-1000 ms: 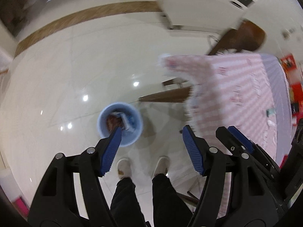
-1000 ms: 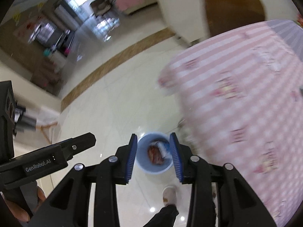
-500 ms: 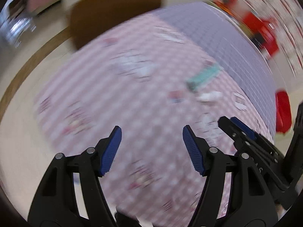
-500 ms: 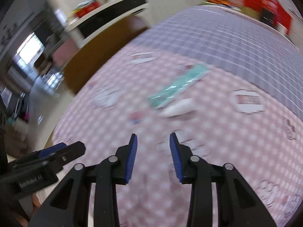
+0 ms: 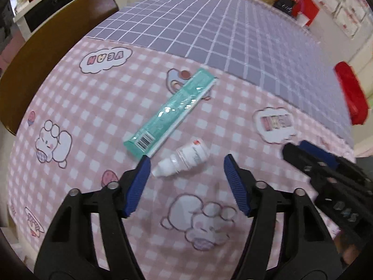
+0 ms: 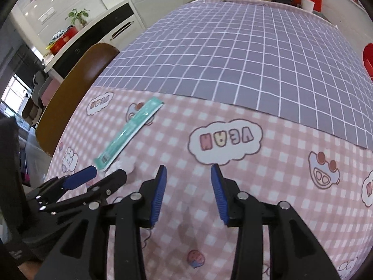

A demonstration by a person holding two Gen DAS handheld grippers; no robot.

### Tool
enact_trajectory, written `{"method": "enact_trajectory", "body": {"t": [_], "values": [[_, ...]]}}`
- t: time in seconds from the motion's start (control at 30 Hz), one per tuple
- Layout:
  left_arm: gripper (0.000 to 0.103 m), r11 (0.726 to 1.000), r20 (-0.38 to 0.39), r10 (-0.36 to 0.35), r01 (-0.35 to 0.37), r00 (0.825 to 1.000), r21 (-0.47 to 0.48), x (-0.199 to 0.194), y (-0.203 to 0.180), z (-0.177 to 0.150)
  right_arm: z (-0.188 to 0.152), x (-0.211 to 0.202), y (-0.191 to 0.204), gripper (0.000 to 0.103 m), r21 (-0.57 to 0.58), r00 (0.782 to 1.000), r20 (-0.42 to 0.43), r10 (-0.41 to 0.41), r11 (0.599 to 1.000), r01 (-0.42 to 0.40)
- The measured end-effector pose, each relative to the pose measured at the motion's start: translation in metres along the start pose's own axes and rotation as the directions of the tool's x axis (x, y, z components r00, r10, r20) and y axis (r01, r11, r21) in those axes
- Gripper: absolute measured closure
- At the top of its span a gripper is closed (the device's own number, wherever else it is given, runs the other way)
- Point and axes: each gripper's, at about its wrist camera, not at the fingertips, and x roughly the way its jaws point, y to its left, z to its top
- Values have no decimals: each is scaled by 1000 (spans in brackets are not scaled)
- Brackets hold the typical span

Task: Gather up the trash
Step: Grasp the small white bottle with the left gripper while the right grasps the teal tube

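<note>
A long teal wrapper [image 5: 170,112] lies slantwise on the pink-checked part of the tablecloth [image 5: 98,107]. Just below it a small white bottle [image 5: 184,158] lies on its side. My left gripper [image 5: 186,163] hovers over the bottle with its jaws closing; the bottle sits between the fingertips, and the pads are apart from it. In the right wrist view the wrapper [image 6: 130,130] is at the left and the left gripper [image 6: 106,173] hides most of the bottle. My right gripper [image 6: 188,170] is over bare pink cloth, its jaws opening with nothing between them.
The far half of the table carries a purple grid cloth [image 6: 244,53]. A brown chair back [image 5: 46,44] stands at the table's left edge. A red object [image 5: 349,93] sits past the right edge. The right gripper [image 5: 310,151] is close beside the left one.
Both views swung from the floor and a blue bin holding trash onto the tabletop. The bin is out of view; the wrapper and bottle came in. Left jaws narrowed slightly, right jaws widened slightly.
</note>
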Motion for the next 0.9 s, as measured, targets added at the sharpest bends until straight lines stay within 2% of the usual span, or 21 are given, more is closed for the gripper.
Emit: {"method": "enact_trajectory", "body": {"t": [0.17, 0.23, 0.3, 0.43, 0.5, 0.63, 0.77, 0.9], "values": [[52, 1000, -14, 14, -13, 1000, 13, 12, -4, 6, 3, 2, -9, 63, 18, 1000, -14, 17, 1000, -17], [62, 999, -25, 16, -15, 1000, 30, 16, -7, 6, 5, 4, -7, 63, 19, 1000, -17, 23, 1000, -23], [62, 1000, -23, -3, 3, 1000, 16, 16, -4, 6, 8, 7, -5, 62, 20, 999, -20, 30, 999, -30], [63, 989, -3, -86, 85, 996, -122, 8, 18, 8, 14, 15, 5, 62, 15, 998, -20, 52, 999, -52], [63, 975, 41, -112, 118, 993, -187, -6, 33, 10, 16, 19, 14, 62, 5, 997, -25, 68, 998, -68], [63, 957, 95, -56, 81, 994, -280, -29, 66, 6, 18, 30, 35, 62, -18, 994, -43, 102, 995, -102], [63, 934, 83, 28, 3, 996, -358, -36, 99, -4, 15, 45, 61, 61, -33, 989, -69, 128, 991, -131], [62, 905, 73, 71, -33, 995, -423, -39, 130, -10, 15, 58, 85, 51, -47, 993, -64, 102, 993, -105]]}}
